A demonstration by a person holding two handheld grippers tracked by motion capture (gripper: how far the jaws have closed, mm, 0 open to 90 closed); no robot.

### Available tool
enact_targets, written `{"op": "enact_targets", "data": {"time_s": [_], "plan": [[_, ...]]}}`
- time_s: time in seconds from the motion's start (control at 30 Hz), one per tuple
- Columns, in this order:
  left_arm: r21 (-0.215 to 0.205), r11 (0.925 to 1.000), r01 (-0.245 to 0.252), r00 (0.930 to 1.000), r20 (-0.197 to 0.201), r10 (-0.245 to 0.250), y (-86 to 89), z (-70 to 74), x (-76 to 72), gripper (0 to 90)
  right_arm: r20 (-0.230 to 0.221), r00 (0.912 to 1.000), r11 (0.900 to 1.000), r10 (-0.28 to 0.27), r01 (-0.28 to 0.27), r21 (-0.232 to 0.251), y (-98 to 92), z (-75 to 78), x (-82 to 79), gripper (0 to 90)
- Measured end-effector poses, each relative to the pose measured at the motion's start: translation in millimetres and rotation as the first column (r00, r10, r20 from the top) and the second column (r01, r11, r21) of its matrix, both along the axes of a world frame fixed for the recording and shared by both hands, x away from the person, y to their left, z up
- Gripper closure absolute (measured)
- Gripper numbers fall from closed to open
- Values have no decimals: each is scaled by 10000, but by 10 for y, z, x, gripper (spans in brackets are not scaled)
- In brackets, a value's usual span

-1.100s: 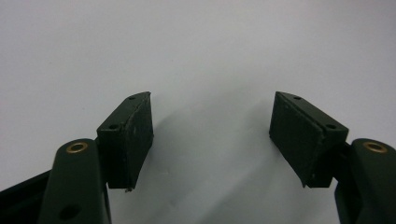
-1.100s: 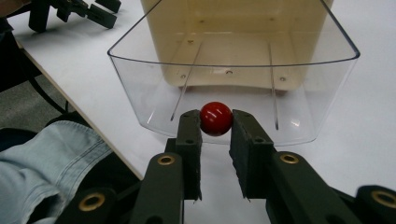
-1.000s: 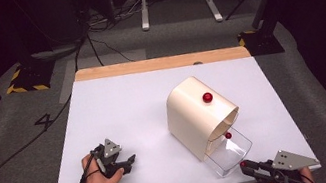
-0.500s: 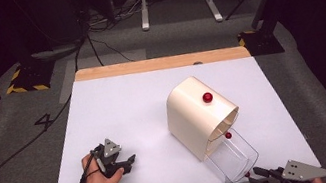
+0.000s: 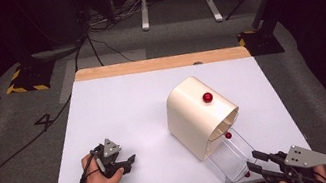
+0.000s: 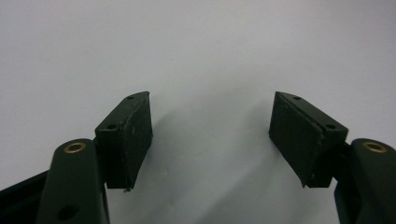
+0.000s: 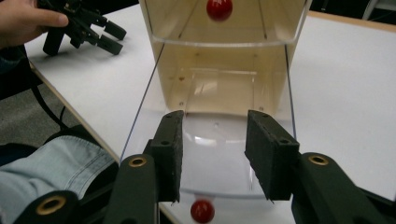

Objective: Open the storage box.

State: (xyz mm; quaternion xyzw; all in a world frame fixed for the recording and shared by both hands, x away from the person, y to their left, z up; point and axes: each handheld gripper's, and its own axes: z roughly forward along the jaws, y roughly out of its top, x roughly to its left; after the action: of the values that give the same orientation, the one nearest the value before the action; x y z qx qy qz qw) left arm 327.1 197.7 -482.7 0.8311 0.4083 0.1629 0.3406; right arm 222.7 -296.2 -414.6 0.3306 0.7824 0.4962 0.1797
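Observation:
A cream arched box (image 5: 196,116) with a red knob (image 5: 207,97) on top stands right of centre on the white table. Its clear drawer (image 5: 231,158) is pulled out toward the near edge and has a small red knob (image 5: 247,174) on its front. My right gripper (image 5: 254,160) hovers at that front end. Its jaws have just been opening, and its pads (image 7: 168,154) stand apart above the drawer knob (image 7: 203,211) without touching it. My left gripper (image 5: 127,161) rests open on the table at the near left, with only bare table between its pads (image 6: 133,135).
The white table (image 5: 118,109) has a wooden strip along its far edge (image 5: 161,63). Another red knob (image 7: 219,8) shows at the box's mouth. The left hand and its gripper (image 7: 84,25) lie left of the drawer. Cables and stand legs lie on the floor beyond.
The right gripper drew back toward the near edge and the drawer slid out a little. Its jaws then parted off the drawer knob and it rose. The left gripper stayed put.

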Motion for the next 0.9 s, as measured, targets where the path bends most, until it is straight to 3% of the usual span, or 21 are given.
{"op": "enact_targets", "data": {"time_s": [0.4, 0.63, 0.9], "plan": [[-5, 10000, 5, 10000, 38, -5, 0, -3, -5, 303, 419, 9983, 9986, 405, -418, 310, 232, 183, 310, 594], [-29, 10000, -14, 10000, 58, 14, -1, -6, -7, 303, 630, 9971, 9987, 431, -447, 245, 377, 226, 445, 626], [-14, 10000, -10, 10000, 80, 10, 0, -6, -8, 304, 640, 9978, 9997, 164, -174, 150, 425, 224, 514, 739]]}}
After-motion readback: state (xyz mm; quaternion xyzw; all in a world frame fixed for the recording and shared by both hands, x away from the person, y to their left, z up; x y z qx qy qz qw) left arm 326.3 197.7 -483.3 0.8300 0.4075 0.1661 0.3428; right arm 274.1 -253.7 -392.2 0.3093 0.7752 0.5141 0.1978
